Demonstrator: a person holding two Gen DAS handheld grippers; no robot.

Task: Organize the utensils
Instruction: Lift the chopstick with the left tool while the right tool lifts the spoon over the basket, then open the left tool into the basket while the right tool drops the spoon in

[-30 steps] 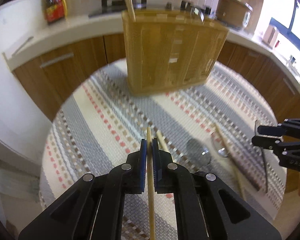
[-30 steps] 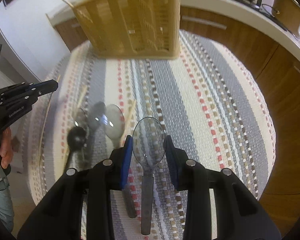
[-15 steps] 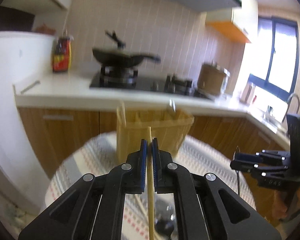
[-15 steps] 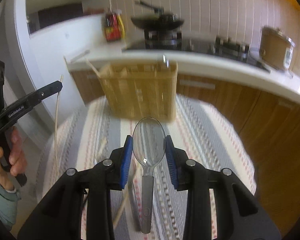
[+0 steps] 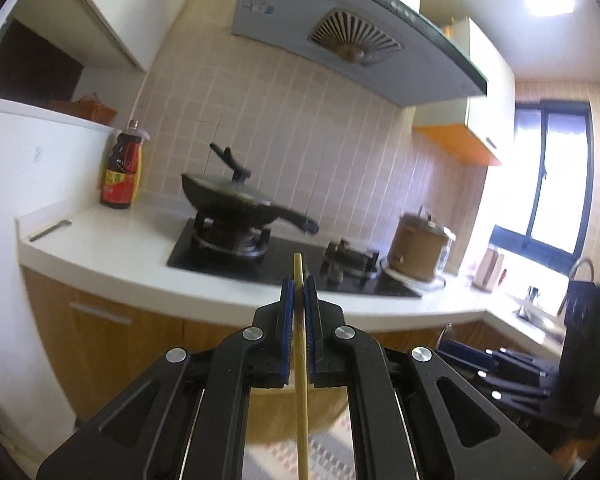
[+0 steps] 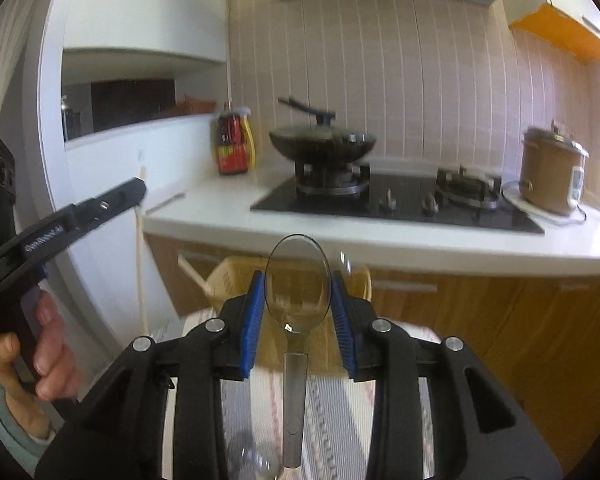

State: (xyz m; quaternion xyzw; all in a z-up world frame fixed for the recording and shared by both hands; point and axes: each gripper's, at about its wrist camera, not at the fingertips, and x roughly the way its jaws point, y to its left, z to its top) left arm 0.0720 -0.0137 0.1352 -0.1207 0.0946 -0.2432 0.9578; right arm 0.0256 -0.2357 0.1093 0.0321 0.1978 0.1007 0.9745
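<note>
My left gripper (image 5: 299, 286) is shut on a thin wooden chopstick (image 5: 301, 380) that sticks up past the pads and hangs down behind them. My right gripper (image 6: 298, 284) is shut on the bowl of a clear plastic spoon (image 6: 297, 280), its handle hanging toward me. The yellow wicker utensil basket (image 6: 236, 280) stands on the striped tablecloth (image 6: 332, 420), mostly hidden behind the right fingers. In the right wrist view the left gripper (image 6: 136, 190) shows at the left with the chopstick (image 6: 141, 264) dangling from it. Both grippers are raised high above the table.
A white counter (image 6: 380, 240) carries a black wok (image 6: 322, 144) on a gas hob, a sauce bottle (image 6: 232, 146) and a brown rice cooker (image 6: 552, 176). Another clear spoon (image 6: 252, 458) lies on the tablecloth. A person's hand (image 6: 40, 352) grips the left handle.
Both grippers have risen from just above the table and tilted up toward level, carrying the chopstick and the clear spoon. The basket has dropped to the bottom of both views.
</note>
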